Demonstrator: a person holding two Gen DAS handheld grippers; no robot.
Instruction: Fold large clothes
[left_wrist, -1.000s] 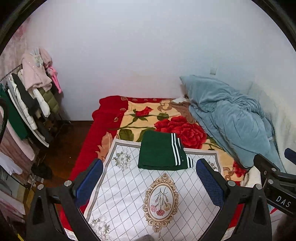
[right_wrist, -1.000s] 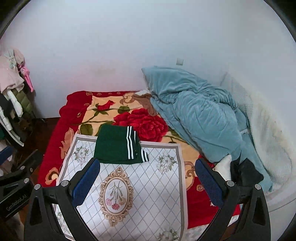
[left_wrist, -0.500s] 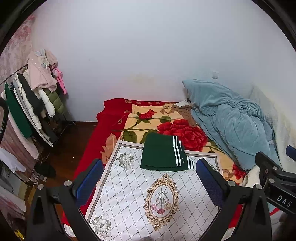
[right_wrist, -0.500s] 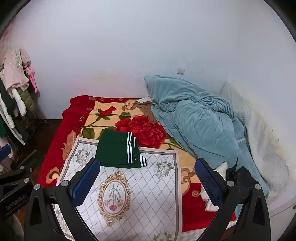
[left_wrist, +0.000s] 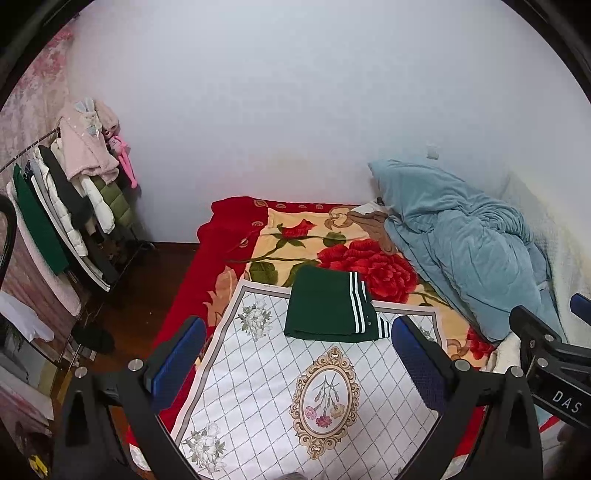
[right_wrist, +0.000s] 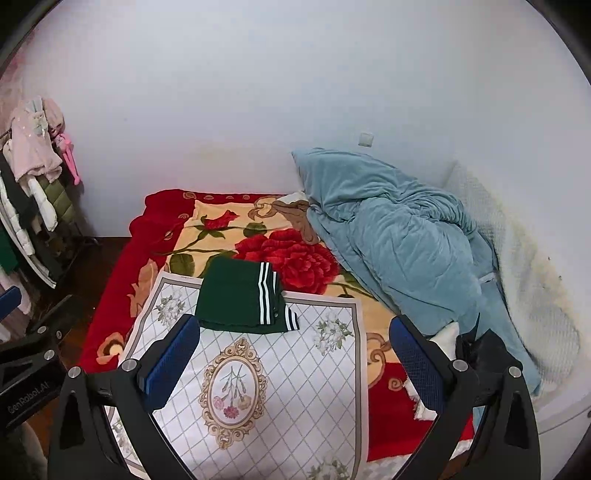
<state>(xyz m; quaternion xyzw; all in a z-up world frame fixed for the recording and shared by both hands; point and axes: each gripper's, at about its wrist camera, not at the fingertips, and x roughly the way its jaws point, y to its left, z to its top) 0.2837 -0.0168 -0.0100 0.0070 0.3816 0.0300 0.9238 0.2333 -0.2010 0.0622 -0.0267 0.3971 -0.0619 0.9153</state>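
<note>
Against a plain pale wall, a wide bed under a red and cream blanket printed with big roses.
Along its right side, heaped against the wall, a rumpled grey-blue plush quilt, with a strip of white fleecy cover beyond it.
On the near half of the blanket, spread flat, a white diamond-patterned cloth with a grey border, flower sprigs and an oval floral medallion.
Off the left edge of the bed, over dark wooden floor, a clothes rack crowded with hanging coats in pink, white, black, olive and green.
At the far edge of the patterned cloth, partly over the rose blanket, the folded dark green garment with three white stripes: a neat flat rectangle, stripes along its right side, free of both tools.
Near the lower right of the right wrist view, a small dark crumpled item beside something white at the quilt's foot; too obscured to identify.
Held above the near end of the bed, the left gripper, blue-padded fingers spread wide, nothing between them.
Likewise the right gripper, blue pads far apart and empty, well short of the green garment.
High on the wall above the quilt, a small white wall switch.
</note>
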